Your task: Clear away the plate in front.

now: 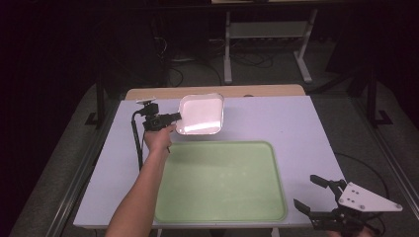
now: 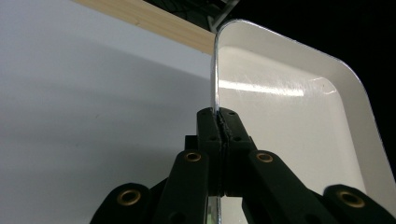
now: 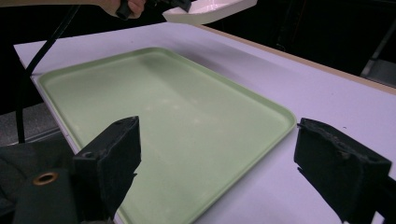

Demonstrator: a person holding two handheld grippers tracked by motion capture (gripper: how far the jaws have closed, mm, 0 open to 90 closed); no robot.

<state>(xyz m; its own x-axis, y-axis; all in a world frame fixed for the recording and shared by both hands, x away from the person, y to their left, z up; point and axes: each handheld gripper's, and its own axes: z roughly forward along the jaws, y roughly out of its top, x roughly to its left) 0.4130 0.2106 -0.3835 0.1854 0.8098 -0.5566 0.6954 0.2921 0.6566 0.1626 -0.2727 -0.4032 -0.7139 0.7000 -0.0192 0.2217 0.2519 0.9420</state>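
Pale lavender surface point(image 1: 306, 133), wooden strip along its far edge.

Green tray point(image 1: 222, 180): large, rectangular, raised rim, lies flat on the near middle of the surface. Its floor is bare. In the right gripper view the green tray point(image 3: 159, 107) runs from far left toward the near centre, one rounded corner lying between the two jaws.

White dish point(image 1: 201, 114): small, square with rounded corners, shallow, glossy. Held off the surface beyond the far edge of the green tray, left of centre. Inside is bare, showing a bright streak of reflected light. In the right gripper view its underside point(image 3: 210, 11) hangs clear above the surface at the far edge.

Left claw point(image 1: 177, 116): clamped on the left rim of the white dish. In the left gripper view the left claw point(image 2: 220, 122) has both pads pressed together with the thin rim edge point(image 2: 216, 70) pinched between them.

Right claw point(image 1: 316, 193): spread wide, gripping nothing, at the near right corner of the surface, just beside the green tray's right edge. Grey three-cornered plate on top.
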